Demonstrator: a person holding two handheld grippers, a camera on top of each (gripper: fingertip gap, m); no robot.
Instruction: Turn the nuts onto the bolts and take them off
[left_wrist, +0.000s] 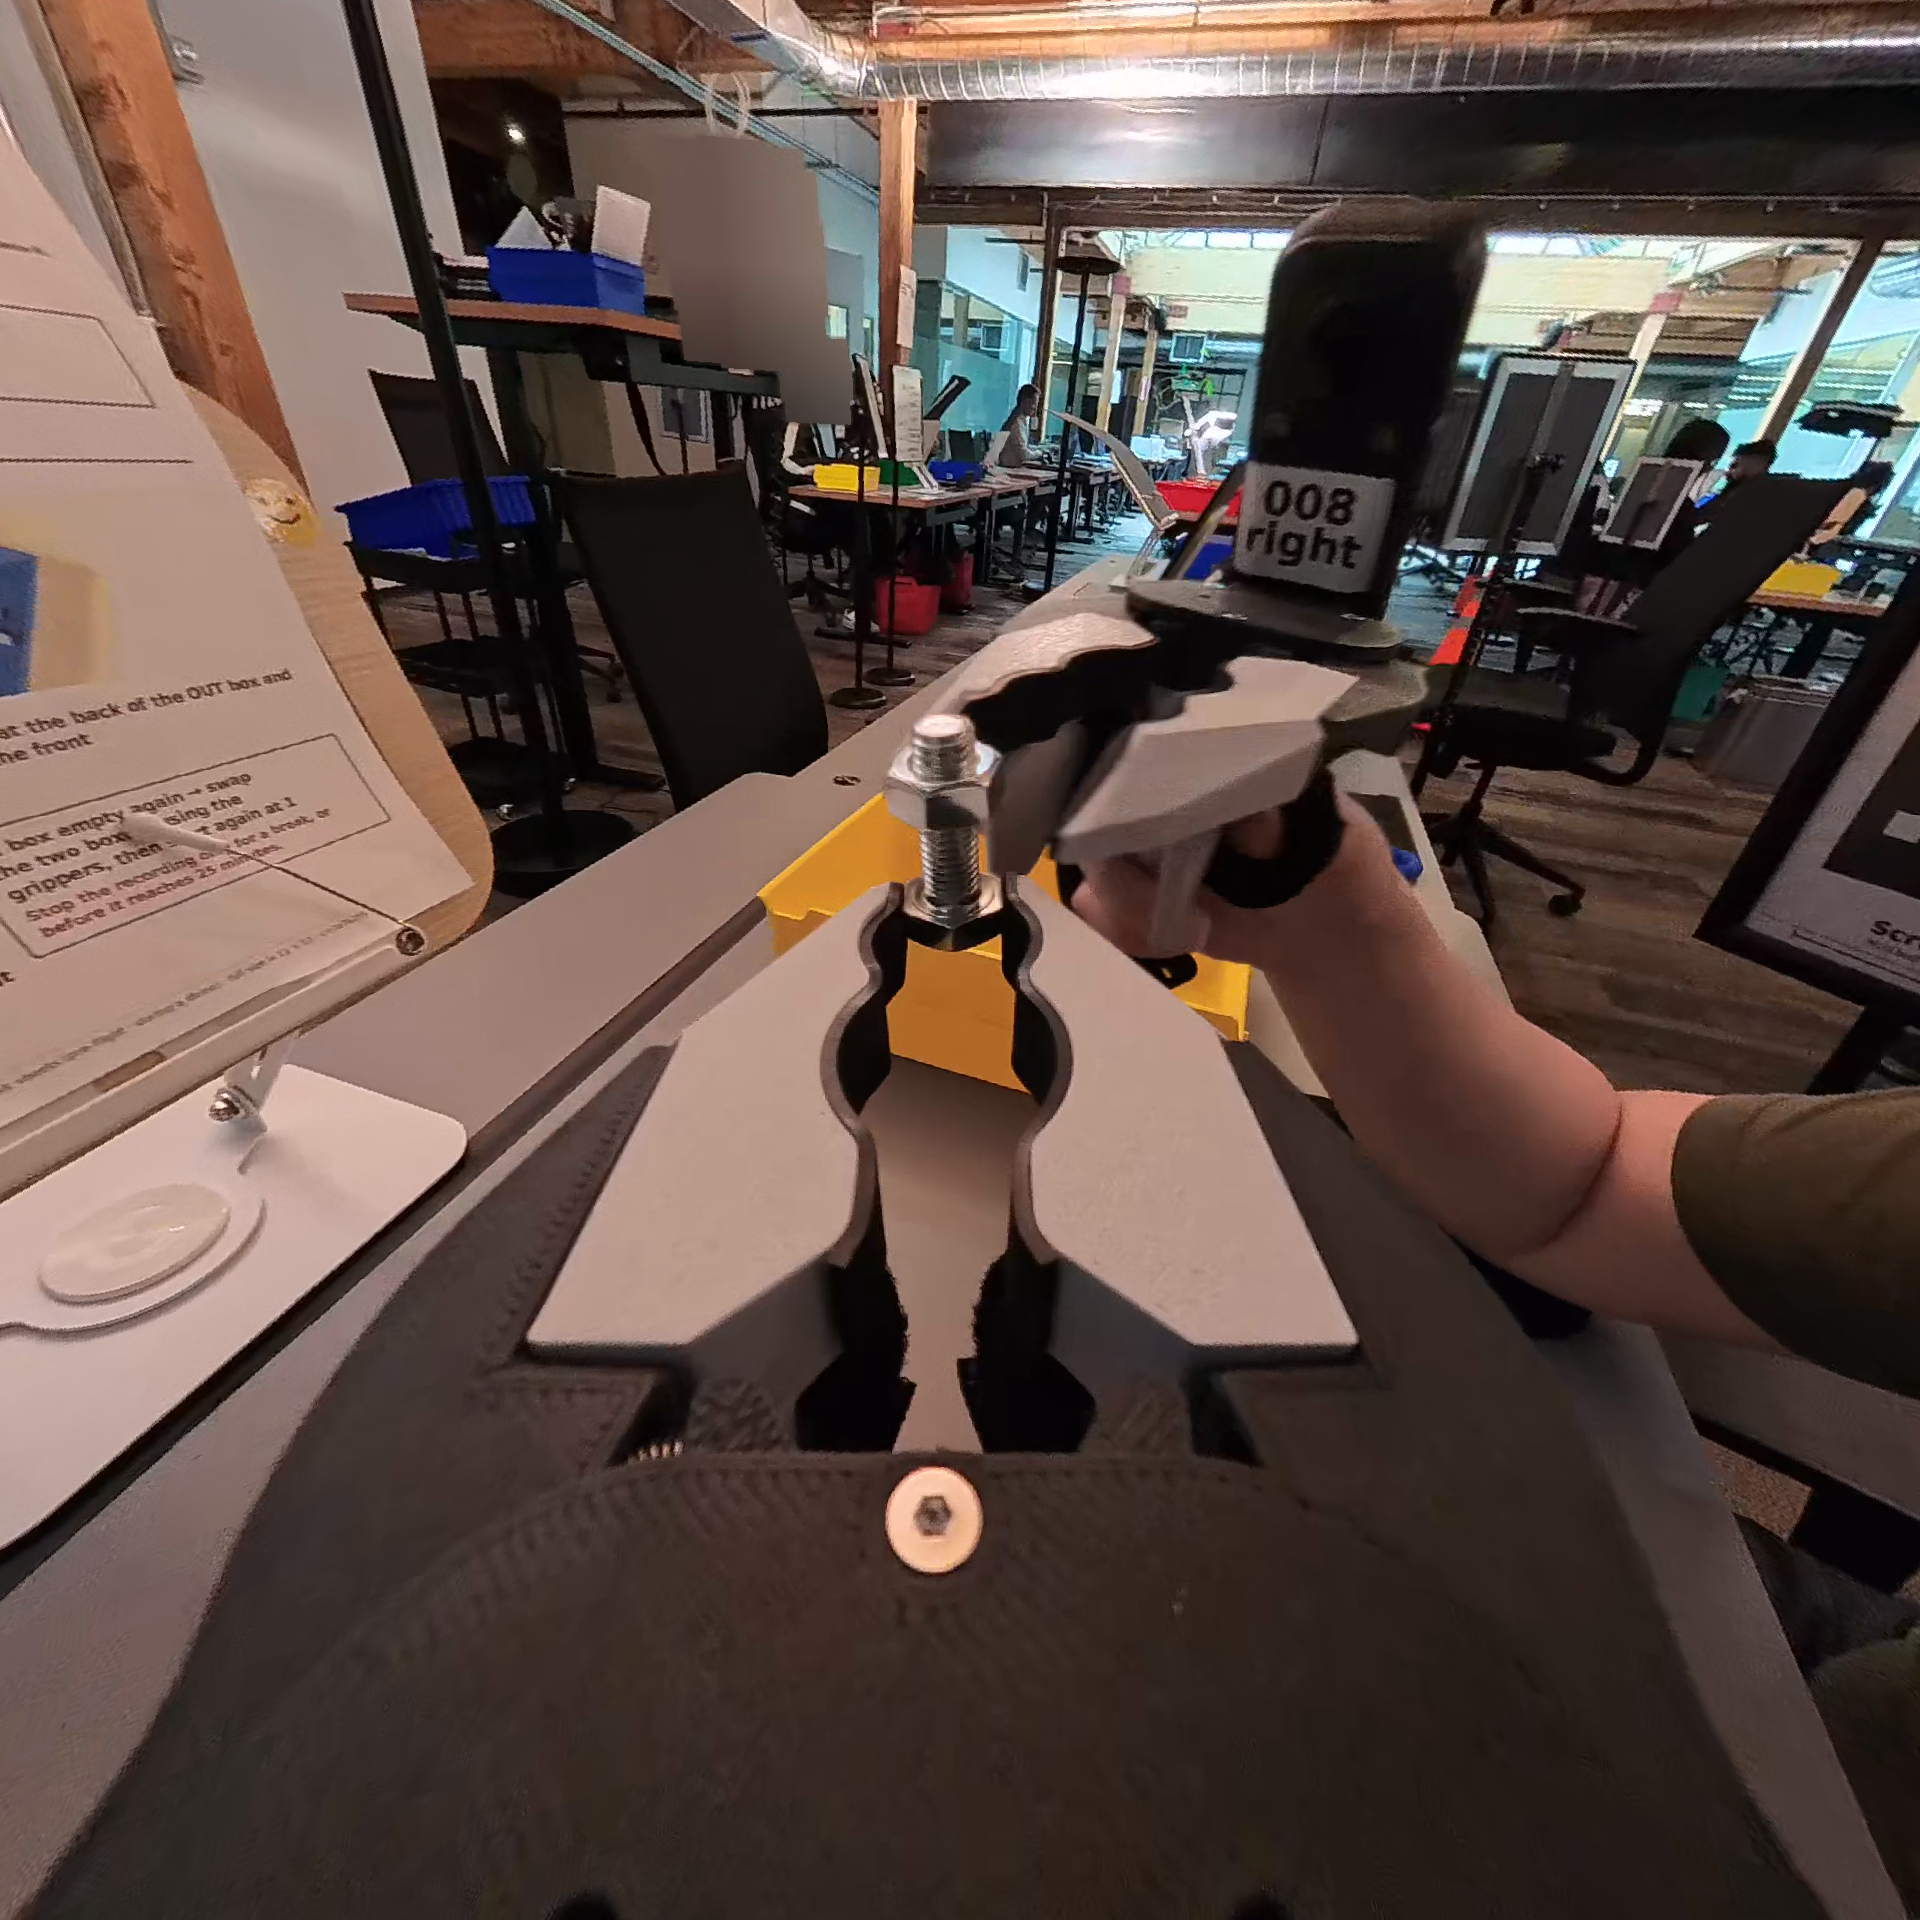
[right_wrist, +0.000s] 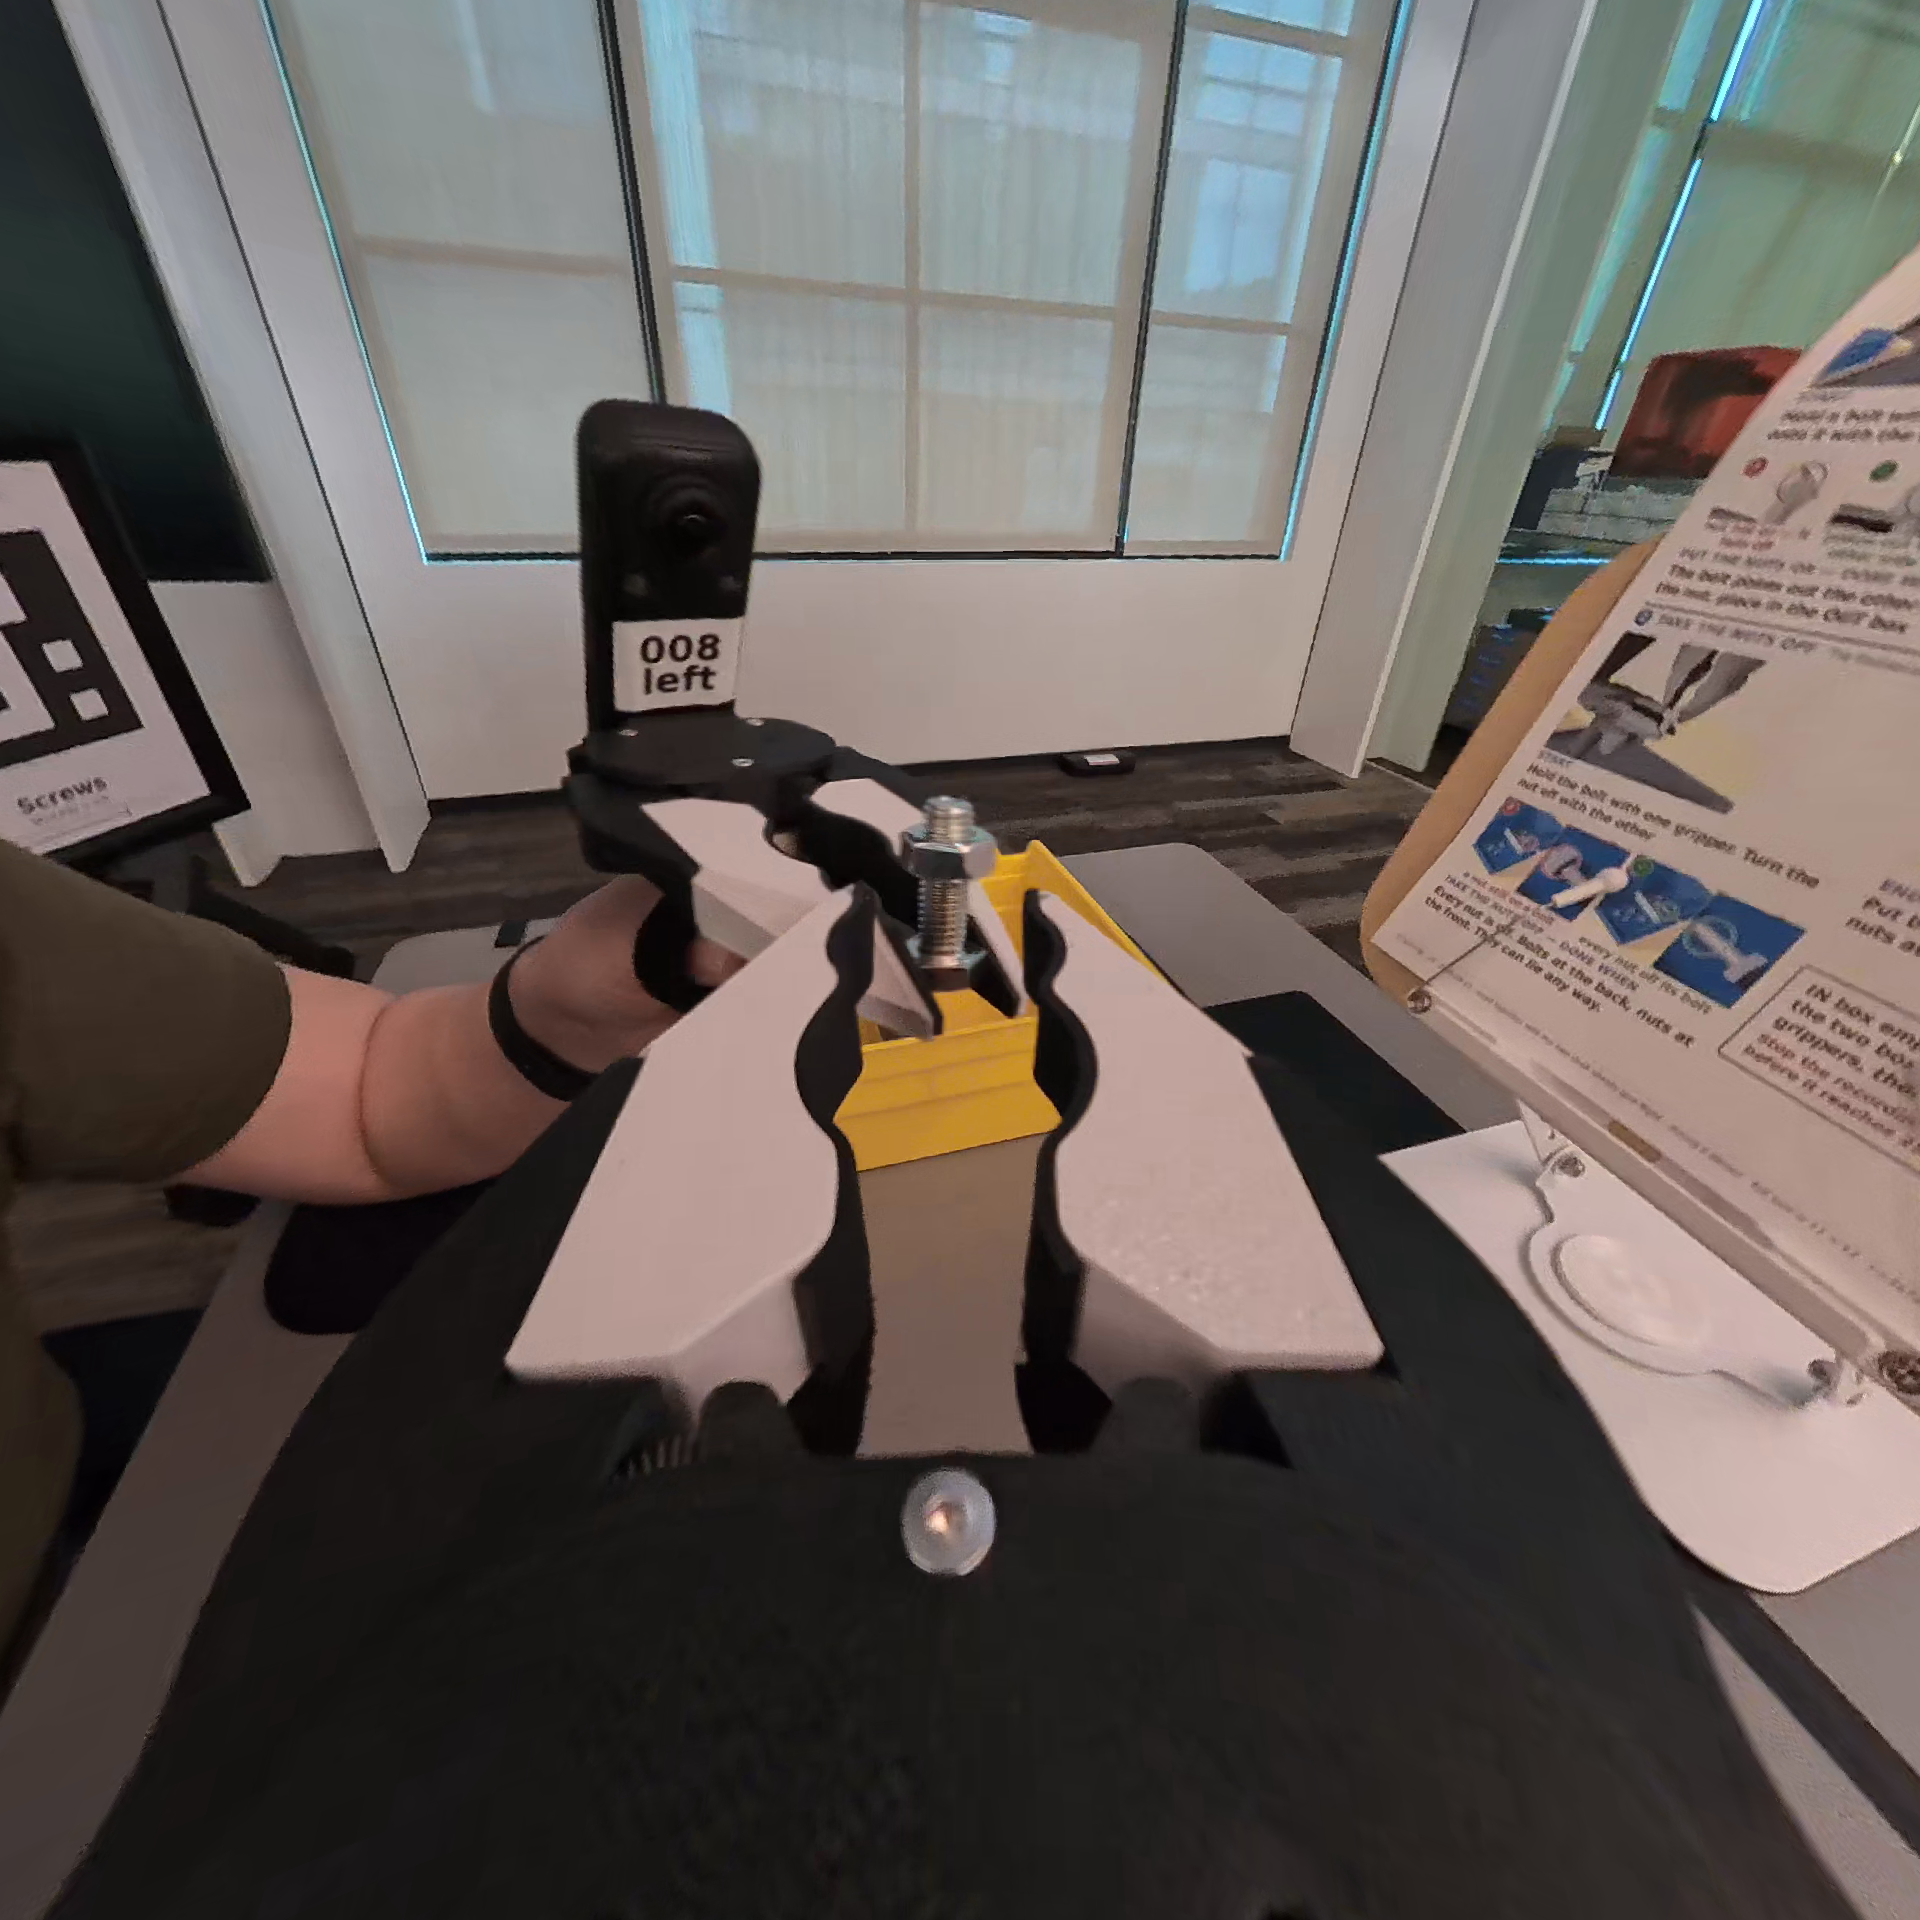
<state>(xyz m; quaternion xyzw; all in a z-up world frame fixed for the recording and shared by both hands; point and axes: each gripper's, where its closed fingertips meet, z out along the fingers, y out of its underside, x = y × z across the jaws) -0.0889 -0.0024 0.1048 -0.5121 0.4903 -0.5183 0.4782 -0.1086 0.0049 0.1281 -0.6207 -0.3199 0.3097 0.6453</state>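
Note:
A silver bolt (left_wrist: 948, 852) stands upright above the yellow bin. A hex nut (left_wrist: 940, 777) sits near its top end. My left gripper (left_wrist: 951, 920) is shut on the bolt's lower hex end and holds it up. My right gripper (left_wrist: 992, 779) comes in from the right, with its fingertips level with the nut and right beside it. In the right wrist view the bolt (right_wrist: 940, 904) and nut (right_wrist: 943, 857) stand in the wide gap at the tips of my open right gripper (right_wrist: 943, 920). Neither pad touches them. The left gripper (right_wrist: 951, 982) holds the bolt from below.
The yellow bin (left_wrist: 935, 1023) (right_wrist: 935, 1081) sits on the grey table (left_wrist: 623, 966) under the grippers. A printed instruction sheet on a white-based stand (left_wrist: 156, 748) (right_wrist: 1662, 831) stands beside them. A framed poster (left_wrist: 1849, 831) (right_wrist: 62, 675) leans at the other side. Office chairs stand beyond the table. My left and right fingertips are right by each other.

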